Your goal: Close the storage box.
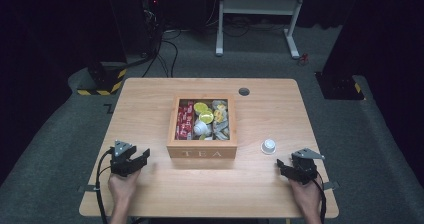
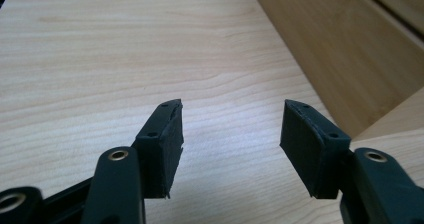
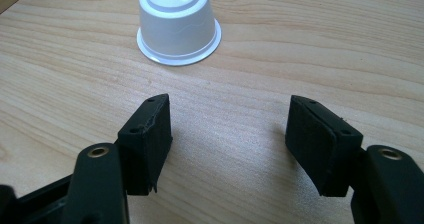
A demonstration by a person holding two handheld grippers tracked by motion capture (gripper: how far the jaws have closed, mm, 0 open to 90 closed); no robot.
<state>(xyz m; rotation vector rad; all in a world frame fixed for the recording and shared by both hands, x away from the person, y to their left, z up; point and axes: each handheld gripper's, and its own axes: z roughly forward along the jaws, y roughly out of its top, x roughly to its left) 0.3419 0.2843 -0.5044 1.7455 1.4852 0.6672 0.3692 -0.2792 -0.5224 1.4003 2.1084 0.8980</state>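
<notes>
A wooden box marked TEA (image 1: 202, 153) stands in the middle of the table, lid off, holding red packets, yellow and white capsules and grey sachets. A white capsule (image 1: 268, 146) stands upside down on the table right of the box; the right gripper view has this capsule (image 3: 177, 25) just ahead of the jaws. My left gripper (image 1: 139, 158) rests open near the box's front left corner, nothing between its fingers (image 2: 165, 134); the box wall (image 2: 345, 54) is at its right. My right gripper (image 1: 283, 166) is open and empty, a short way behind the capsule.
The light wooden table (image 1: 150, 104) has a round cable hole (image 1: 244, 91) at the back. Behind it a white desk frame (image 1: 257, 14) stands on grey carpet, with cables and a yellow-black striped base (image 1: 102, 84) at the far left.
</notes>
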